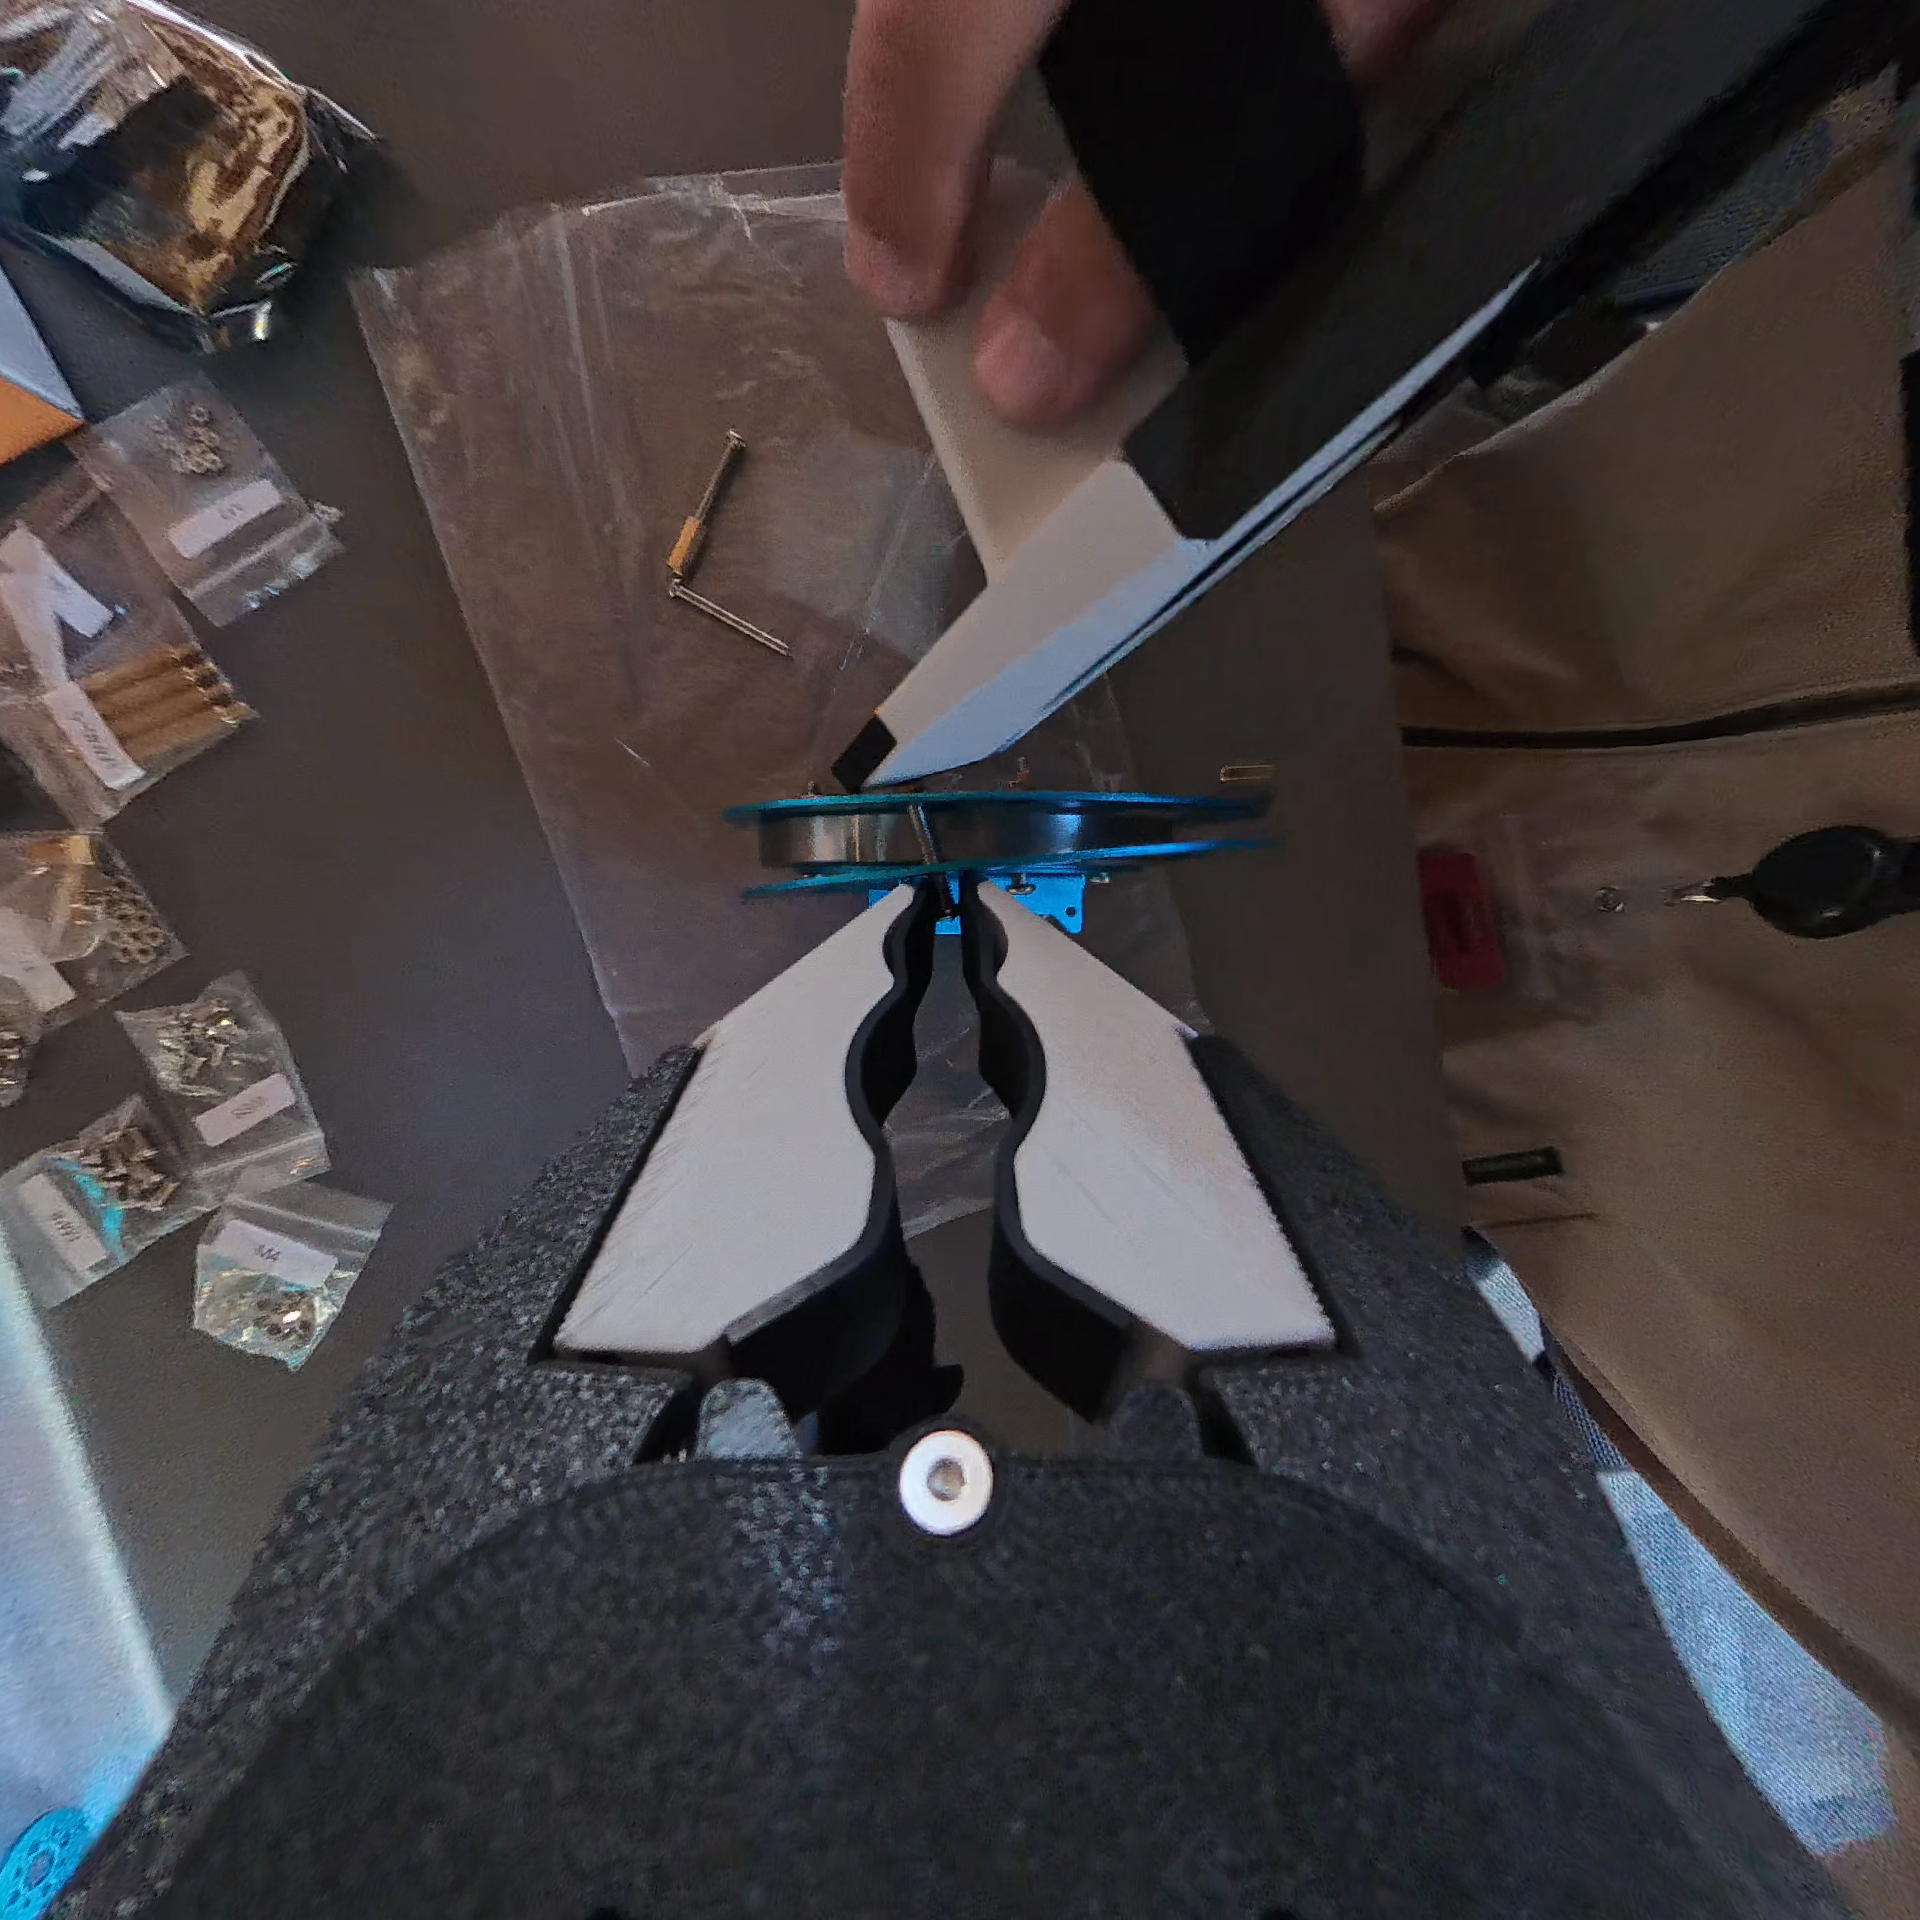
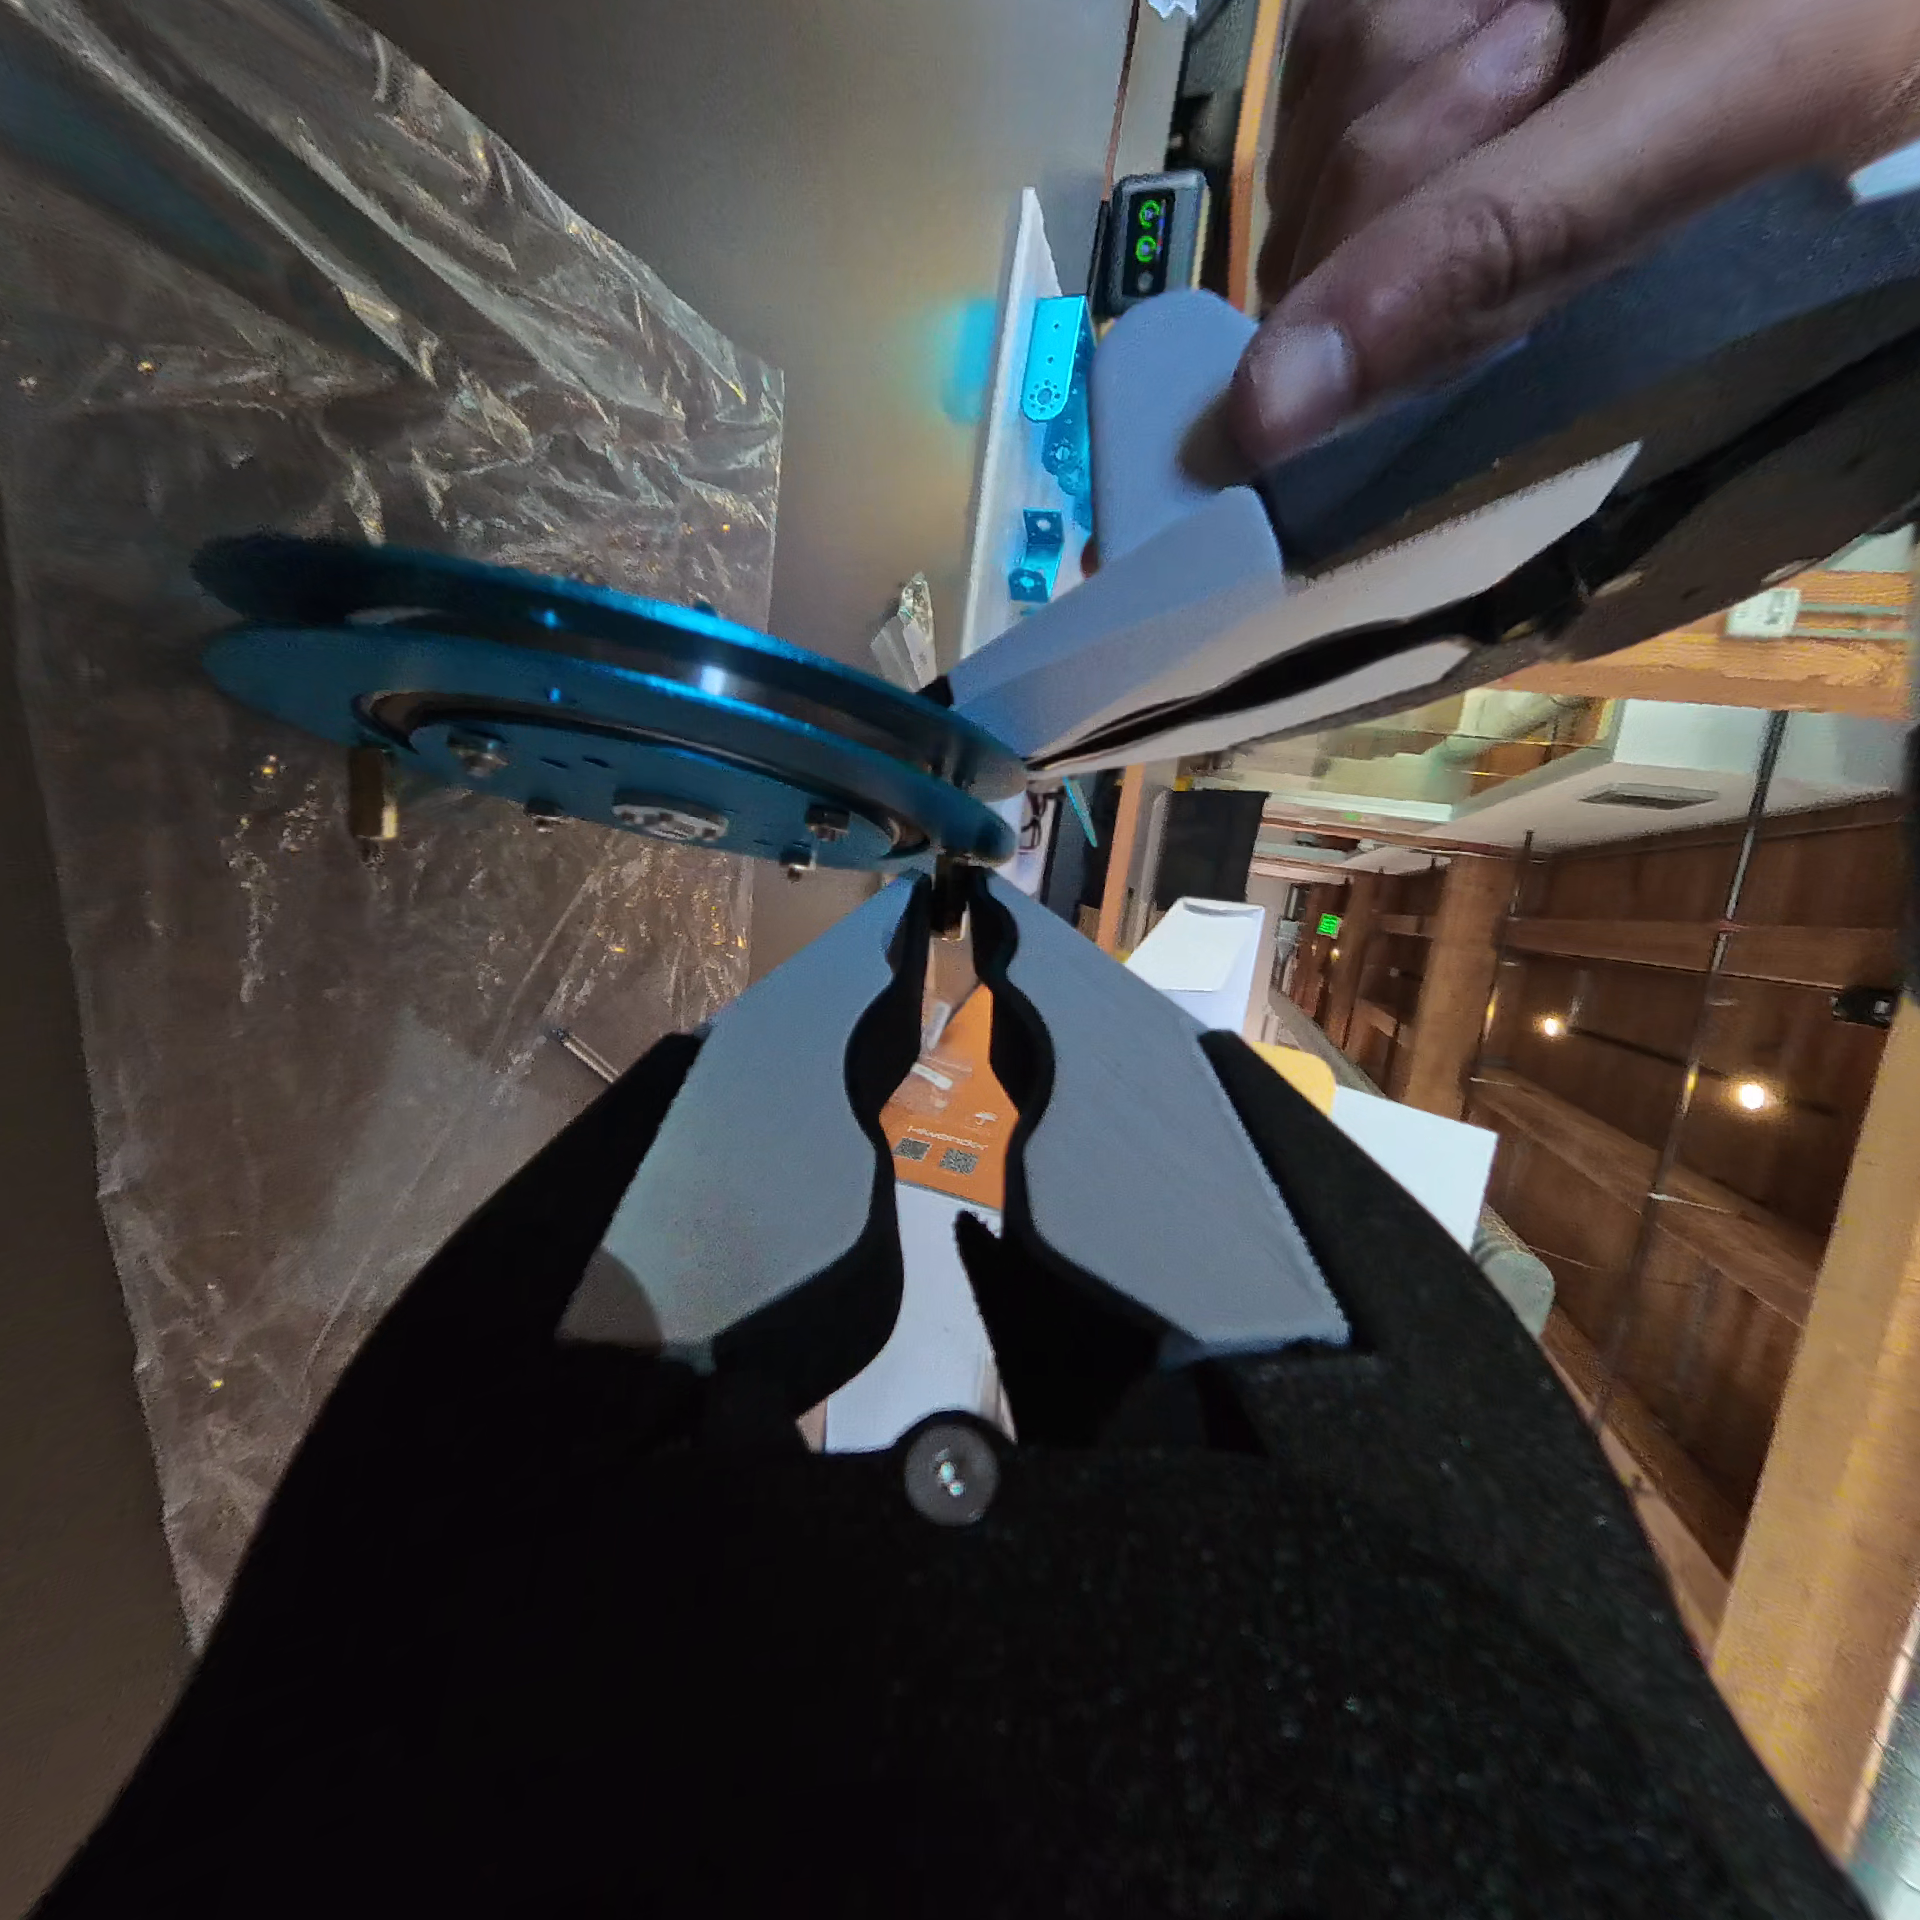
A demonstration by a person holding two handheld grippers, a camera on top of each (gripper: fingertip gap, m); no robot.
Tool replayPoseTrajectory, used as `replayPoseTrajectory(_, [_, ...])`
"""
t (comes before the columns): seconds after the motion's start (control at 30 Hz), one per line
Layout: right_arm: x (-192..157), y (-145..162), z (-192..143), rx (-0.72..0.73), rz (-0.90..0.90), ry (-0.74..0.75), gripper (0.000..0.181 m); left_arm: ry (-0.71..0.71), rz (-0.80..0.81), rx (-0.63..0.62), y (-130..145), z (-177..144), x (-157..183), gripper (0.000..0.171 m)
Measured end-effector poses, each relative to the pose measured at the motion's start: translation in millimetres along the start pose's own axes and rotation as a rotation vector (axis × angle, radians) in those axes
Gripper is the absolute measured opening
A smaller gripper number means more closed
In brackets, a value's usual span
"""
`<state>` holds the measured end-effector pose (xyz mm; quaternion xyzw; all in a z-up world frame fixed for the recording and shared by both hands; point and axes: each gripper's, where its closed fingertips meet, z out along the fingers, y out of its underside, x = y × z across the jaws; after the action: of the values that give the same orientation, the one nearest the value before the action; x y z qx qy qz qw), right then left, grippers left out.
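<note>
1. The left hand-held gripper was almost fully closed, its tips pinching a thin part at the edge of the blue turntable bearing assembly, near a small blue bracket. This grip seemed to keep the assembly steady in the air.
2. The right hand-held gripper was also nearly closed, on a small dark piece at the rim of the same assembly. I cannot tell what this piece was.
3. The assembly was two blue discs with a silver bearing ring between them, held above a clear plastic sheet on the grey counter. With a grip on two sides, it probably could not turn or tip.
4. A brass standoff projected from the lower disc.
5. A brass standoff with a screw and a hex key lay on the sheet, well apart from the assembly.
6. Small bags of screws and nuts lay on the counter beside the sheet, perhaps kept near for reach.
</note>
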<state>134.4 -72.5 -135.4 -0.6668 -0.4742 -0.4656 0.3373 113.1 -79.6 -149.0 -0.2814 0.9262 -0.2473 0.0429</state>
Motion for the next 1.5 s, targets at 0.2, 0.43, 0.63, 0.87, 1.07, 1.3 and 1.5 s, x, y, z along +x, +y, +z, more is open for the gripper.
replayPoseTrajectory(0.2, [-3,3,0,0.03,0.21,-0.153,0.004,-0.143,0.092,0.028,-4,2,-4,0.003])
replayPoseTrajectory(0.43, [-19,-3,-21,0.13,0.983,-1.011,0.004,-0.837,0.548,-0.042,-18,-1,-6,0.002])
replayPoseTrajectory(0.63, [-22,-14,-45,0.001,1.491,-1.813,0.003,-1.244,0.792,-0.114,-22,-2,-8,0.001])
replayPoseTrajectory(0.87, [-16,-16,-38,0.161,1.575,-1.771,0.005,-1.037,0.628,-0.064,-13,-3,-8,0.002])
replayPoseTrajectory(1.07, [-2,-8,-22,0.209,1.035,-0.815,0.025,-0.466,0.193,0.034,0,-2,3,0.002])
replayPoseTrajectory(1.3, [-13,-4,-10,-0.066,0.384,-0.119,0.024,-0.019,-0.108,0.065,5,-3,7,0.003])
replayPoseTrajectory(1.5, [-2,-5,-10,-0.088,0.194,0.036,0.004,-0.013,-0.094,0.047,2,-1,4,0.002])
